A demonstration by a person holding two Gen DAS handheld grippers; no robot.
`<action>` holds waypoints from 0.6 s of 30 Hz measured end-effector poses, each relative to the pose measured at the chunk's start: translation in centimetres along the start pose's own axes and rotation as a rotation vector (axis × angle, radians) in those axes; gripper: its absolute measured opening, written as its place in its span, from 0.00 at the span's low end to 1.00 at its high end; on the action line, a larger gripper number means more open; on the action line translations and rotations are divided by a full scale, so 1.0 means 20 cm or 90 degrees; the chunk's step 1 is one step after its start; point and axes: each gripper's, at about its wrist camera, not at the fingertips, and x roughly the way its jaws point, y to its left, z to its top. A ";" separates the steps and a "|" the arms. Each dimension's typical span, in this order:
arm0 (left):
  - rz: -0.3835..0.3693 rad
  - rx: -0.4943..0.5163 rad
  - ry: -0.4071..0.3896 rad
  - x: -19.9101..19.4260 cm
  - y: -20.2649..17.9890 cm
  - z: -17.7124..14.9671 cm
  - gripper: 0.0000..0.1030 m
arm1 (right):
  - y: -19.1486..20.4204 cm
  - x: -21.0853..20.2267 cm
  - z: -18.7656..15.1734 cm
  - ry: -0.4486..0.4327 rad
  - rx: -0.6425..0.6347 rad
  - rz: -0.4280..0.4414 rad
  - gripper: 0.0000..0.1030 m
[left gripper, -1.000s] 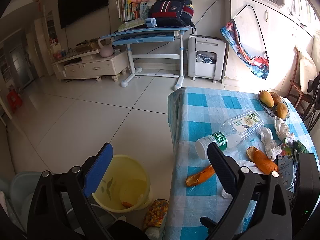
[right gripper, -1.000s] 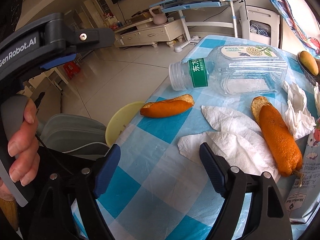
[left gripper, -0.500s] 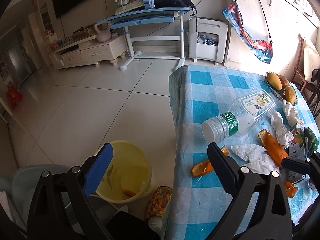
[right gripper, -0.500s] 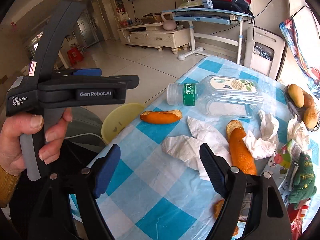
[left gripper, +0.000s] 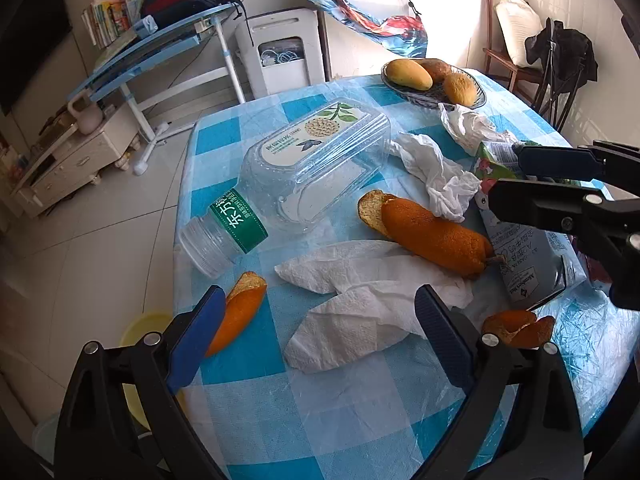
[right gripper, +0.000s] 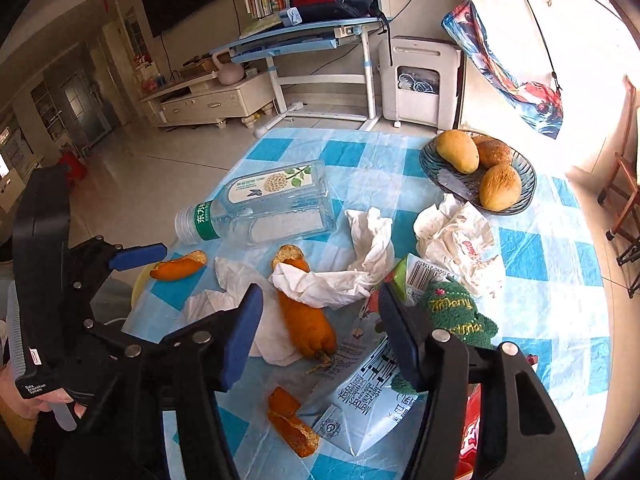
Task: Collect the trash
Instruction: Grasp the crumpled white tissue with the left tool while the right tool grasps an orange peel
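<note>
Dark glass bowl [right gripper: 524, 188] at the far end of the checked surface [right gripper: 560, 320]: three yellow-brown fruits [right gripper: 458, 151] inside. Clear plastic bottle [left gripper: 304, 176]: lying on its side, uncapped, apparently empty; peels [left gripper: 436, 236], crumpled tissues [left gripper: 360, 312] and a foil pouch [right gripper: 372, 396] lie around it.

Left gripper [left gripper: 316, 340]: wide open, empty, above a tissue; right gripper [right gripper: 320, 336]: closing, nothing gripped, over peel and pouch.

Daylight enters from the right, overexposing that side in both views. The blue-and-white checked plastic tablecloth [left gripper: 280, 420] shows glare patches. Fisheye distortion bends edges; corners vignette black. Focus is sharp.
</note>
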 end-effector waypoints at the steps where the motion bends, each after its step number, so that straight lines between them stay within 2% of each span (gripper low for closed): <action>1: 0.002 0.009 0.005 0.02 -0.03 0.00 0.89 | -0.01 0.00 0.00 0.002 0.009 0.009 0.54; 3: -0.005 0.012 0.013 0.05 -0.06 0.00 0.87 | -0.02 0.01 -0.01 0.008 0.022 0.028 0.53; 5: -0.040 0.006 0.031 0.07 -0.06 -0.01 0.49 | -0.02 0.02 -0.02 0.012 0.030 0.047 0.52; 6: -0.074 -0.004 0.037 0.07 -0.05 -0.01 0.40 | -0.02 0.03 -0.02 0.015 0.032 0.056 0.52; 7: -0.094 -0.010 0.042 0.06 -0.05 -0.02 0.17 | -0.01 0.04 -0.02 0.020 0.035 0.066 0.52; 10: -0.110 0.009 0.045 0.02 -0.03 -0.04 0.11 | 0.01 0.08 -0.05 0.042 0.041 0.095 0.52; 13: -0.139 0.015 0.049 -0.05 0.05 -0.07 0.10 | 0.05 0.13 -0.07 0.062 0.027 0.106 0.52; 18: -0.161 0.030 0.066 -0.11 0.15 -0.14 0.10 | 0.12 0.15 -0.06 0.056 -0.007 0.101 0.52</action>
